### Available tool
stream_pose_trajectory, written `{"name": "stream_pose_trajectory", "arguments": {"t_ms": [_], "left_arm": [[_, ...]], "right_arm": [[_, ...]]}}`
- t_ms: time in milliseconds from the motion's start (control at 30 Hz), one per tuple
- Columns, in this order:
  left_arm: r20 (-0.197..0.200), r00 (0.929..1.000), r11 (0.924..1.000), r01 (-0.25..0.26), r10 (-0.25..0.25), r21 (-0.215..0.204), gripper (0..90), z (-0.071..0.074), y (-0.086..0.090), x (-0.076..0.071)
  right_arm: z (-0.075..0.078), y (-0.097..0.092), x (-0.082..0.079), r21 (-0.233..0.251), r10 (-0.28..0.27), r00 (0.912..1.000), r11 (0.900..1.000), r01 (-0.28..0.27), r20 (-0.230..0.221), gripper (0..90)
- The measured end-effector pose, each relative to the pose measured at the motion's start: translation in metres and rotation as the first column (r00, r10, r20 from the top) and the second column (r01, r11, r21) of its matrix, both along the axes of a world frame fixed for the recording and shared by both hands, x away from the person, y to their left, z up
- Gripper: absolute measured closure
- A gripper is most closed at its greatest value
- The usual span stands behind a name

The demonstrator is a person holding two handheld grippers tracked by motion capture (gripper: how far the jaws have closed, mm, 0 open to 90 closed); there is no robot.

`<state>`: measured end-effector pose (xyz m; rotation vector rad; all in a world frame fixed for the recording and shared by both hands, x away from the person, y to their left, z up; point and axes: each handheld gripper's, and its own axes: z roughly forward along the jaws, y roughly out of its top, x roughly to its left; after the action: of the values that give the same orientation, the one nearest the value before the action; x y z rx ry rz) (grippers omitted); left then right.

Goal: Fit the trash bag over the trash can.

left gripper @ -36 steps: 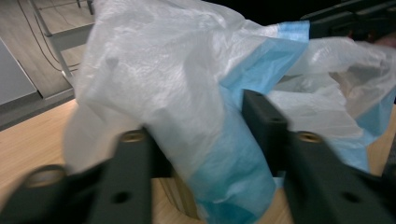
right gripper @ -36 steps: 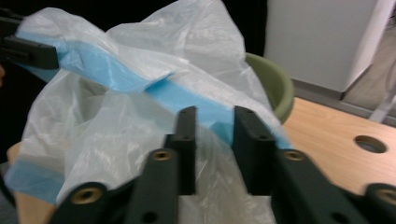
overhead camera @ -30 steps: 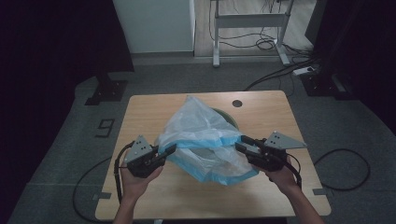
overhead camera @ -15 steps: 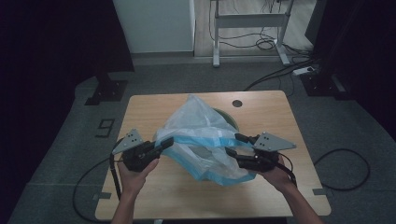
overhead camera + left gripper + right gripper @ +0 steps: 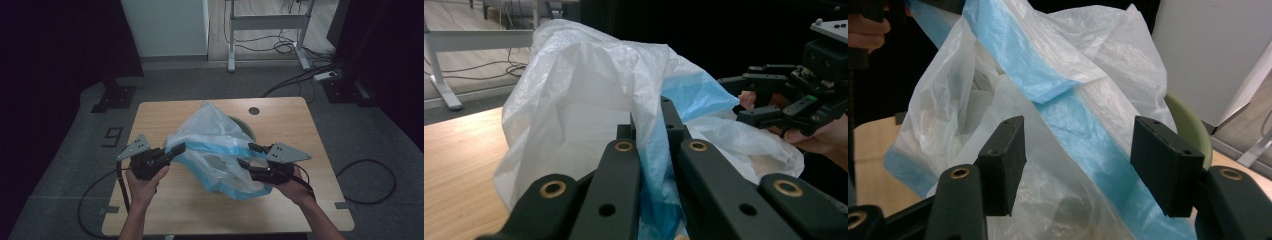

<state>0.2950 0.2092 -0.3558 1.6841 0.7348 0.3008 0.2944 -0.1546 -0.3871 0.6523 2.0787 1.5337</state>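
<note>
A translucent white plastic bag (image 5: 215, 140) with a blue band stands crumpled over a green bowl (image 5: 246, 128) in the middle of the wooden table (image 5: 200, 210). My left gripper (image 5: 177, 148) is shut on the bag's left edge; in the left gripper view the film (image 5: 584, 85) is pinched between its jaws (image 5: 647, 120). My right gripper (image 5: 246, 155) is at the bag's right side, open. Its jaws have just been opening, and in the right gripper view (image 5: 1080, 155) the bag (image 5: 1048, 75) hangs between the pads without being pressed.
The table has a round cable hole (image 5: 254, 110) at the back. Cables trail from both grippers over the grey floor. A white desk frame (image 5: 265, 22) and a white cabinet (image 5: 165, 25) stand behind the table. The green bowl's rim (image 5: 1188, 125) shows past the bag.
The right gripper's jaws have spread apart and let go of the bag's edge, and that hand shifted slightly inward. The left gripper stays clamped on the bag.
</note>
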Motion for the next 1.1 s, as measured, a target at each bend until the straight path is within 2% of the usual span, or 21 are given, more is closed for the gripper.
{"name": "stream_pose_trajectory", "arguments": {"t_ms": [167,200,233,267,300,367,400,433,467,633,833,933,1000,1033,1067,1100], "left_arm": [[0.001,1.0000,0.9998,0.008,-0.008,-0.018,89.8,0.003,-0.001,0.000],[0.000,0.9999,0.9997,0.011,-0.011,-0.023,89.8,0.003,0.000,0.000],[-0.001,0.9999,0.9994,0.016,-0.016,-0.030,89.8,0.004,0.000,0.000],[-0.006,0.9997,0.9992,0.022,-0.022,-0.034,89.8,0.004,0.001,0.001],[-0.007,0.9997,0.9991,0.024,-0.024,-0.034,89.8,0.004,0.001,0.002],[-0.009,0.9995,0.9991,0.029,-0.029,-0.031,89.7,0.004,0.001,0.003],[-0.009,0.9995,0.9991,0.029,-0.029,-0.031,89.8,0.004,0.001,0.003],[-0.013,0.9993,0.9989,0.036,-0.037,-0.030,89.7,0.003,0.001,0.003],[-0.014,0.9992,0.9989,0.038,-0.038,-0.029,89.7,0.003,0.001,0.004],[-0.019,0.9989,0.9990,0.041,-0.042,-0.018,89.3,0.003,0.002,0.006],[-0.024,0.9991,0.9992,0.035,-0.036,-0.017,89.3,0.003,0.005,0.008],[-0.018,0.9993,0.9990,0.034,-0.034,-0.031,89.6,0.004,0.006,0.007],[-0.011,0.9992,0.9987,0.038,-0.038,-0.035,89.6,0.006,0.005,0.006],[-0.011,0.9992,0.9987,0.038,-0.038,-0.035,89.7,0.006,0.005,0.006],[-0.007,0.9989,0.9981,0.045,-0.045,-0.041,89.7,0.008,0.005,0.005],[-0.007,0.9989,0.9981,0.045,-0.045,-0.041,89.7,0.008,0.005,0.005]], "right_arm": [[-0.001,0.003,0.004,-0.014,-0.026,0.9997,0.9996,0.026,0.000,46.0],[-0.002,0.002,0.006,-0.011,-0.055,0.9985,0.9984,0.054,-0.007,53.4],[-0.002,0.002,0.006,-0.011,-0.055,0.9985,0.9984,0.054,-0.007,53.4],[-0.002,0.000,0.009,-0.004,-0.063,0.9980,0.9980,0.063,-0.010,63.5],[-0.002,-0.001,0.010,0.001,-0.071,0.9974,0.9975,0.071,-0.014,69.5],[-0.001,-0.003,0.012,0.021,-0.073,0.9970,0.9971,0.073,-0.027,79.0],[-0.001,-0.003,0.012,0.021,-0.073,0.9970,0.9971,0.073,-0.027,79.0],[0.000,-0.005,0.014,0.024,-0.088,0.9954,0.9957,0.089,-0.038,86.9],[0.001,-0.006,0.015,0.026,-0.096,0.9945,0.9950,0.097,-0.042,89.2],[0.004,-0.011,0.022,0.040,-0.108,0.9920,0.9930,0.111,-0.065,89.4],[0.005,-0.014,0.025,0.054,-0.106,0.9922,0.9926,0.109,-0.066,89.4],[0.004,-0.013,0.023,0.057,-0.069,0.9949,0.9957,0.073,-0.074,88.8],[0.004,-0.010,0.018,0.051,-0.055,0.9973,0.9970,0.058,-0.050,70.1],[0.004,-0.010,0.018,0.051,-0.055,0.9973,0.9970,0.058,-0.050,70.1],[0.005,-0.007,0.014,0.046,-0.057,0.9980,0.9972,0.058,-0.029,63.9],[0.007,-0.006,0.013,0.047,-0.049,0.9985,0.9977,0.050,-0.024,61.7]]}}
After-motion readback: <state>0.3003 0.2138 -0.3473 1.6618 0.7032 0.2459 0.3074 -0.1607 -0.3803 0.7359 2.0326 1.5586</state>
